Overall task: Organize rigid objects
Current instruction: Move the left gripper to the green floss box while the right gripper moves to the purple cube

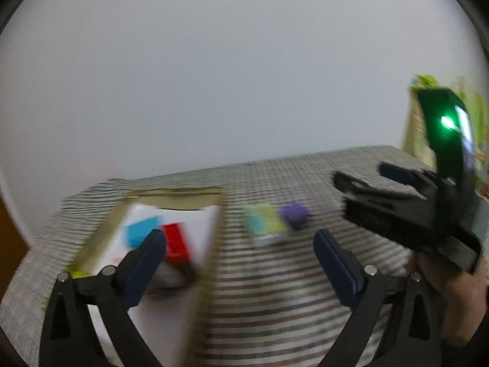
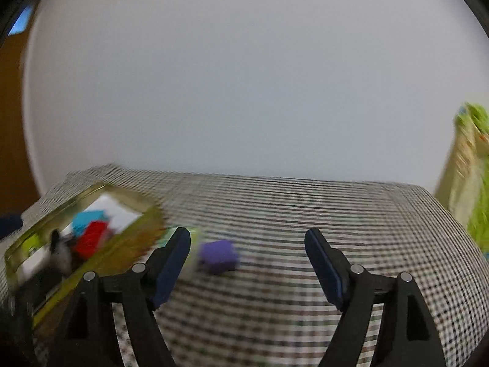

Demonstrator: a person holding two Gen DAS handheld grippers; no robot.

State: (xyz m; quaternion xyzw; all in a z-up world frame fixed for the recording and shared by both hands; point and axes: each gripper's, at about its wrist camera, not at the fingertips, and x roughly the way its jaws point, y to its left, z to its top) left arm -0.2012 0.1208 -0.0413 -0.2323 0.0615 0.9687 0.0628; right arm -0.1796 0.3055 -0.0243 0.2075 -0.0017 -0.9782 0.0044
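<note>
Partly done: blue block [image 1: 141, 232] and red block [image 1: 176, 244] lying in gold-rimmed tray [image 1: 175, 194]. Left on checked table [image 2: 305, 208]: purple block [image 2: 218, 256], green-blue block [image 1: 264, 221]. Left gripper [image 1: 240, 263] and right gripper [image 2: 247, 263] wide, empty.

I see a checked cloth [image 2: 290, 214] over the worktop, pale wall [image 2: 244, 76] behind, blurred green packaging [image 2: 473, 189] at right, brown door [image 2: 12, 128] at left
</note>
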